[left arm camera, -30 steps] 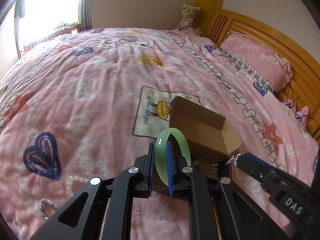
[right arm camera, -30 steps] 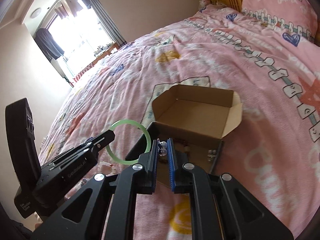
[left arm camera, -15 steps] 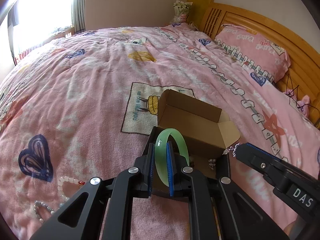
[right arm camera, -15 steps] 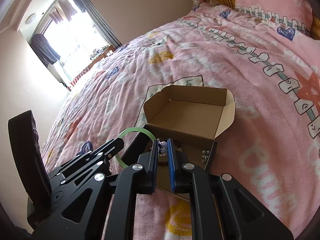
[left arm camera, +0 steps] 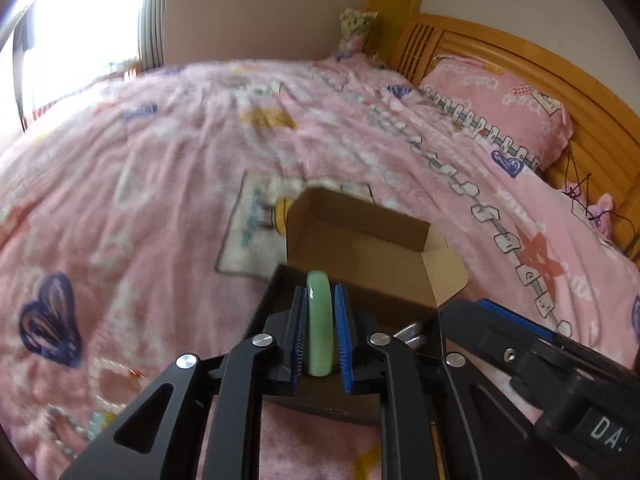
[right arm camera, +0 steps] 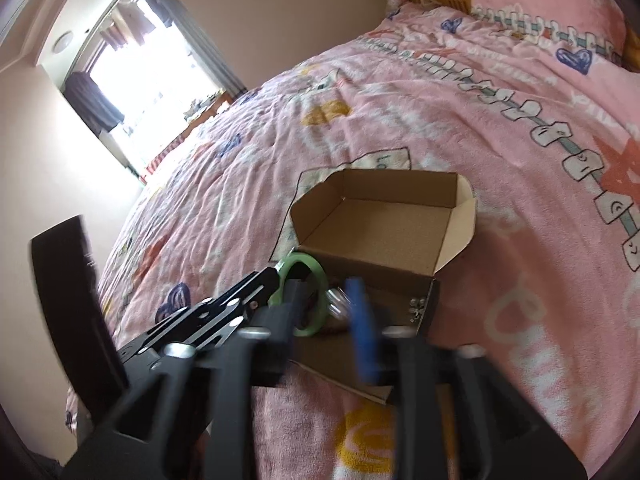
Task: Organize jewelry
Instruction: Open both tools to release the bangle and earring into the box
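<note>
Left gripper point(left arm camera: 321, 332) pinches a green jade-like bangle point(left arm camera: 319, 324) just over the open brown cardboard box point(right arm camera: 384, 232). Right gripper point(right arm camera: 326, 320) spread, blurred, near silvery pieces point(right arm camera: 338, 300). 2 pearl strands point(left arm camera: 108, 376) await on the pink blanket point(left arm camera: 160, 200).

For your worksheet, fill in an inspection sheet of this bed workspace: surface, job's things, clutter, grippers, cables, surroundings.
Surface: pink patterned bedspread, wrinkled.
Job's things: open cardboard box on the bedspread; green bangle; pearl strands lying loose at the left.
Clutter: nothing seen.
Grippers: left gripper has its jaws closed on the bangle, over the box's near edge; right gripper is blurred, jaws apart, with a small silvery piece between them.
Cables: thin black wire by the headboard.
Surroundings: pink pillow, bright window.
</note>
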Action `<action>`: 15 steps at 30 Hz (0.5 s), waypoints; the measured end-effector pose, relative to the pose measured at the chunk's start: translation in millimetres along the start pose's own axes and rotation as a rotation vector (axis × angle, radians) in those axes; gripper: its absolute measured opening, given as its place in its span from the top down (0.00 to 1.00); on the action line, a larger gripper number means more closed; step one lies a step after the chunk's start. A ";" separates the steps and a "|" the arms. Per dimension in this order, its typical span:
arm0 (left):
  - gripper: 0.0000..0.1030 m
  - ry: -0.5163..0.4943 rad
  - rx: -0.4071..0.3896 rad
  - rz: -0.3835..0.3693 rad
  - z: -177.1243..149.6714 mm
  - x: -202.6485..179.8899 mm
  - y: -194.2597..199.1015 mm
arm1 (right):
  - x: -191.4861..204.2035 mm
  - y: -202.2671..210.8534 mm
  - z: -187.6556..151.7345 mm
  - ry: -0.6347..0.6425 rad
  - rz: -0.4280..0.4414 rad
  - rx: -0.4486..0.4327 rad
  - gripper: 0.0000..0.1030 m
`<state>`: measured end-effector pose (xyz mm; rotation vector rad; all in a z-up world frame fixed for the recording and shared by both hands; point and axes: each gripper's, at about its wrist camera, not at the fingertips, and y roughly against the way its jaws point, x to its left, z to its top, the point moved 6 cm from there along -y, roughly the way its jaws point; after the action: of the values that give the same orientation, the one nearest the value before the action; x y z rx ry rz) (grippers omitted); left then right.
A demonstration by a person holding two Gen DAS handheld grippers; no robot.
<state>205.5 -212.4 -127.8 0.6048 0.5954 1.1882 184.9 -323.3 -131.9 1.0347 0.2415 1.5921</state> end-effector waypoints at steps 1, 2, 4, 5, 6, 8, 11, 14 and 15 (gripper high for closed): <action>0.61 -0.008 -0.014 0.025 1.9 0.8 3.3 | -2.7 1.8 1.4 -0.014 0.004 -0.008 0.55; 0.41 -0.015 -0.038 0.064 5.3 3.4 9.4 | -4.9 3.6 2.7 -0.028 0.011 -0.013 0.55; 0.35 -0.013 -0.074 0.076 9.5 8.0 17.5 | -9.6 6.5 5.2 -0.044 0.010 -0.020 0.55; 0.35 -0.006 -0.077 0.075 10.9 9.9 19.1 | -11.6 7.8 6.1 -0.041 -0.002 -0.025 0.55; 0.35 0.005 -0.076 0.074 12.5 13.0 20.6 | -13.2 8.5 6.3 -0.044 -0.005 -0.027 0.55; 0.35 0.032 -0.081 0.057 14.5 18.2 23.7 | -15.0 8.6 5.9 -0.055 -0.001 -0.024 0.55; 0.35 0.054 -0.070 0.048 15.2 23.6 23.4 | -10.5 8.0 6.2 -0.042 -0.002 -0.021 0.55; 0.35 0.064 -0.065 0.060 15.1 28.3 23.8 | -2.9 6.6 5.5 -0.020 -0.001 -0.020 0.55; 0.35 0.070 -0.063 0.061 14.8 30.0 24.9 | -1.0 6.3 5.0 -0.014 -0.001 -0.020 0.55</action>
<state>207.4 -178.9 -103.0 0.5326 0.5996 1.2851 184.2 -328.0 -125.3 1.0300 0.2162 1.5825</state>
